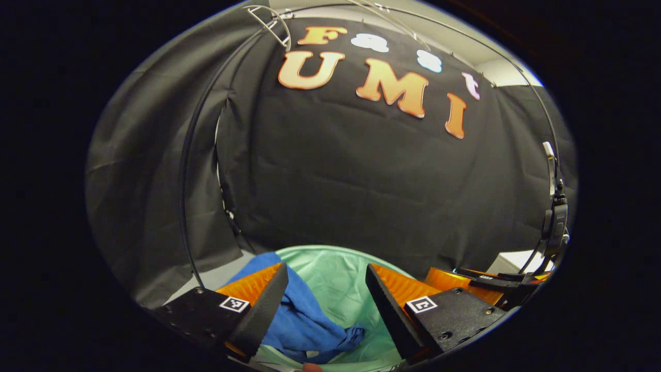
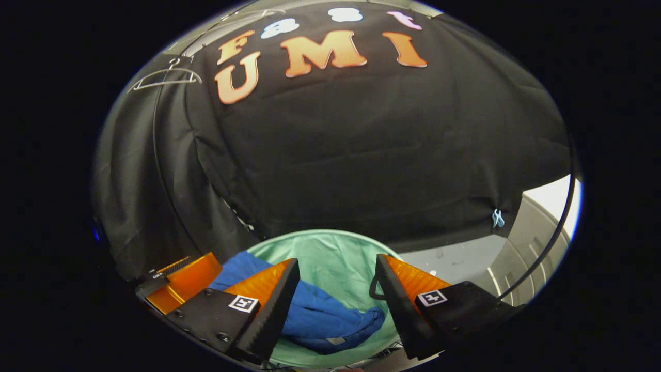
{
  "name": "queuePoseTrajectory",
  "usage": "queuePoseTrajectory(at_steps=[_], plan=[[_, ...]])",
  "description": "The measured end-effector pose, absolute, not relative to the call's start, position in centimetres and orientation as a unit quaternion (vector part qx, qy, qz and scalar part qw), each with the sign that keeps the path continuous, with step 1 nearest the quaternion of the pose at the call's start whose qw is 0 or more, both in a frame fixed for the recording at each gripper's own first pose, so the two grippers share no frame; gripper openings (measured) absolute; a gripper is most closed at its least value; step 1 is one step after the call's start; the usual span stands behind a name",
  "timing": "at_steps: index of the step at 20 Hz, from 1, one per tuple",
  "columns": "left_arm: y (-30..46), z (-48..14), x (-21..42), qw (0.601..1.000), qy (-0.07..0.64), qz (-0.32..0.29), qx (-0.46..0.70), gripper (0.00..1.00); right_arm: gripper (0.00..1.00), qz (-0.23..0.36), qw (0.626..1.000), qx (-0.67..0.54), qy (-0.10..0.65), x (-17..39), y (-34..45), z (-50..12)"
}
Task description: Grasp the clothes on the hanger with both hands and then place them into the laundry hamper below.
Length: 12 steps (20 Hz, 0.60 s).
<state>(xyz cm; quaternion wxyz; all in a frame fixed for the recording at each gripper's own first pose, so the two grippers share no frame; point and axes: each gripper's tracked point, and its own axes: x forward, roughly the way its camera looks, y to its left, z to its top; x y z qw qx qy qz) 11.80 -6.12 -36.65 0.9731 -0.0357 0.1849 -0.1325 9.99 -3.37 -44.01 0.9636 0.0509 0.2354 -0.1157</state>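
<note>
1. Blue cloth, a crumpled soft garment, lies low in the left gripper view, heaped inside the pale green fabric laundry hamper, with one edge draped over the hamper's left rim. It looks let go, since nothing pinches it.
2. Left claw stands wide above the hamper mouth, both fingers clear of the cloth, which suggests a release rather than a grip.
3. Right claw is likewise spread wide at the bottom centre of its view, over the blue garment and hamper.
4. A thin white wire hanger hangs bare at the upper left, so the task appears nearly finished.
</note>
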Motion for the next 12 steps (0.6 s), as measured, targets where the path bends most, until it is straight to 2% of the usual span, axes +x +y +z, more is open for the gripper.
queuePoseTrajectory(at_steps=[7, 8, 9, 10, 11, 12], plan=[[-4.4, -25.4, 9.4, 0.983, 0.106, -0.135, -0.072, 0.95, 0.96, -0.096, 0.985, 0.039, 0.137, 7.5, -2.0, -30.0], [-4.1, -24.2, 8.8, 0.984, 0.097, -0.134, -0.067, 0.95, 1.0, -0.093, 0.986, 0.037, 0.131, 6.9, -1.8, -28.5], [-4.0, -22.5, 8.5, 0.984, 0.092, -0.136, -0.065, 0.95, 0.96, -0.09, 0.987, 0.038, 0.126, 6.2, -1.5, -27.3], [-3.7, -21.1, 8.0, 0.985, 0.09, -0.134, -0.067, 0.95, 0.96, -0.087, 0.988, 0.039, 0.118, 5.5, -1.2, -25.9], [-3.5, -19.6, 7.6, 0.985, 0.089, -0.133, -0.07, 0.95, 1.0, -0.083, 0.99, 0.039, 0.109, 4.8, -1.0, -24.4], [-3.2, -18.2, 6.9, 0.985, 0.086, -0.131, -0.073, 0.95, 0.96, -0.079, 0.991, 0.039, 0.101, 4.1, -0.6, -23.0]])
